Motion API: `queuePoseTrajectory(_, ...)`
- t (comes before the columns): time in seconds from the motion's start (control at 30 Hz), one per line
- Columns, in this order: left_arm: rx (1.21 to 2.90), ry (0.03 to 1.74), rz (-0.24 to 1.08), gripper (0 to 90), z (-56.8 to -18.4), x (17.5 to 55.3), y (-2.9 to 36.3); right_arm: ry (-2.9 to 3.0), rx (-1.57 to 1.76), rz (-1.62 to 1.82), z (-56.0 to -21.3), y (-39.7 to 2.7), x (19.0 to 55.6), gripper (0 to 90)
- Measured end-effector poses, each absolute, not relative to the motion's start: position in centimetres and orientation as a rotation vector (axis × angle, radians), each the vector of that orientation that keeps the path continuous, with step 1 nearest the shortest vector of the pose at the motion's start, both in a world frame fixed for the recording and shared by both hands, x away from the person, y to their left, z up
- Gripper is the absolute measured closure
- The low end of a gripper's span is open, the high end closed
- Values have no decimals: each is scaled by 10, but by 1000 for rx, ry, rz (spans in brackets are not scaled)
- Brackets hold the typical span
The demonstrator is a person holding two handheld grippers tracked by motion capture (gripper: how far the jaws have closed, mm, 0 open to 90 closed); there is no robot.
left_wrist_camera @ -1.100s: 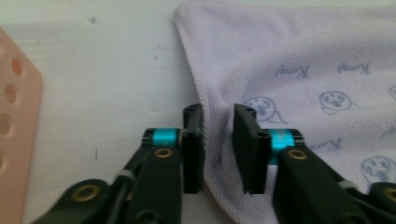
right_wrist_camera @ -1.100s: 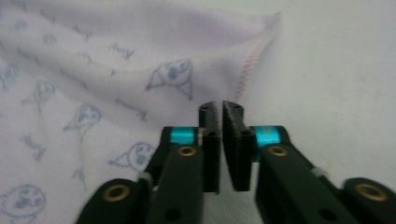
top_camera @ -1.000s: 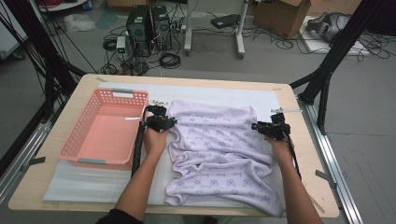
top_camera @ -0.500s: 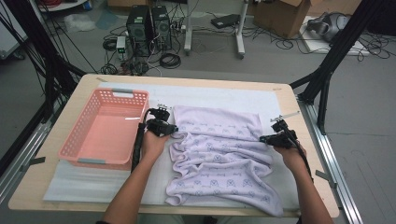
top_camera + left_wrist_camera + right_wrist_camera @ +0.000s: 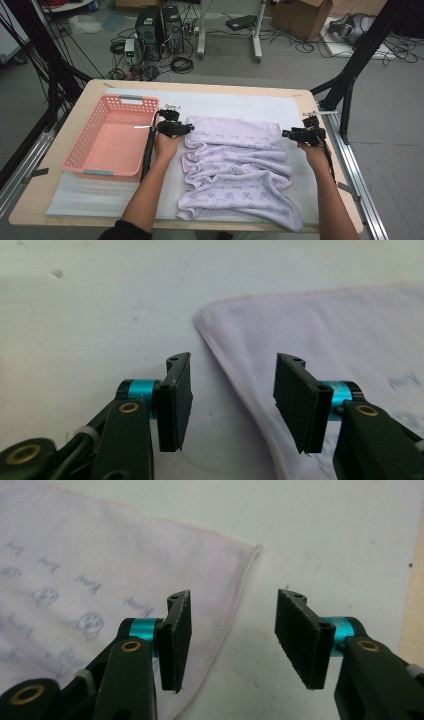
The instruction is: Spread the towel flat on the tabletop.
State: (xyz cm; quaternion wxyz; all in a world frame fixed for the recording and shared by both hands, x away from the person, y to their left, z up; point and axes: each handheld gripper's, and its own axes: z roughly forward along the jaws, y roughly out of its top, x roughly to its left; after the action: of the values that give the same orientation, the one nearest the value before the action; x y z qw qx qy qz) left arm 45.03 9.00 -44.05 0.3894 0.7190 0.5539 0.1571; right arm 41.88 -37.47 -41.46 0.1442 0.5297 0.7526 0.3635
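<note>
On the white mat (image 5: pixel 250 102) of the table, high view: one lilac towel (image 5: pixel 235 170) lies rumpled, its far edge spread straight and its near part bunched in folds; one pink basket (image 5: pixel 75 155) stands to its left, well apart from the cloth. One left gripper (image 5: pixel 176 128) sits at the towel's far left corner, and one right gripper (image 5: pixel 296 134) just off the far right corner. Left gripper view: the jaws, having just been opening, stand apart over the mat, with the towel's rounded corner (image 5: pixel 212 315) ahead and its hem running under the right-hand pad (image 5: pixel 300 400); nothing is gripped. Right gripper view: the jaws have likewise just been opening and stand apart, the towel's corner (image 5: pixel 252 547) ahead of them and its hem passing below the left-hand pad (image 5: pixel 177 640); nothing is gripped. Likely fault from here: with both corners released, the bunched near folds may persist, and a re-grasp closing beside the hem would catch only mat.
</note>
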Motion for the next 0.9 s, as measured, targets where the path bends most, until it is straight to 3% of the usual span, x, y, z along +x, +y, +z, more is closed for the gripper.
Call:
queuePoseTrajectory(0.17,1857,1321,388,500,-446,460,75,2191,1516,1035,-423,-367,427,473)
queuePoseTrajectory(0.23,1926,1296,464,604,-444,461,71,2202,1513,1036,-426,-366,429,468)
queuePoseTrajectory(0.27,1948,1266,444,760,-443,464,72,2207,1508,1035,-428,-364,430,468)
queuePoseTrajectory(0.3,1965,1258,451,845,-441,468,73,2217,1497,1024,-429,-363,431,470)
queuePoseTrajectory(0.4,1887,1297,520,860,-433,477,82,2229,1474,1019,-431,-359,432,468)
queuePoseTrajectory(0.53,1796,1373,586,859,-429,483,96,2222,1451,1048,-431,-354,433,462)
queuePoseTrajectory(0.63,1780,1373,545,834,-430,483,100,2210,1438,1059,-431,-353,435,462)
queuePoseTrajectory(0.77,1769,1385,466,566,-431,480,96,2205,1456,1053,-439,-349,446,465)
queuePoseTrajectory(0.9,1799,1392,478,513,-432,475,92,2194,1450,1046,-443,-333,460,553)
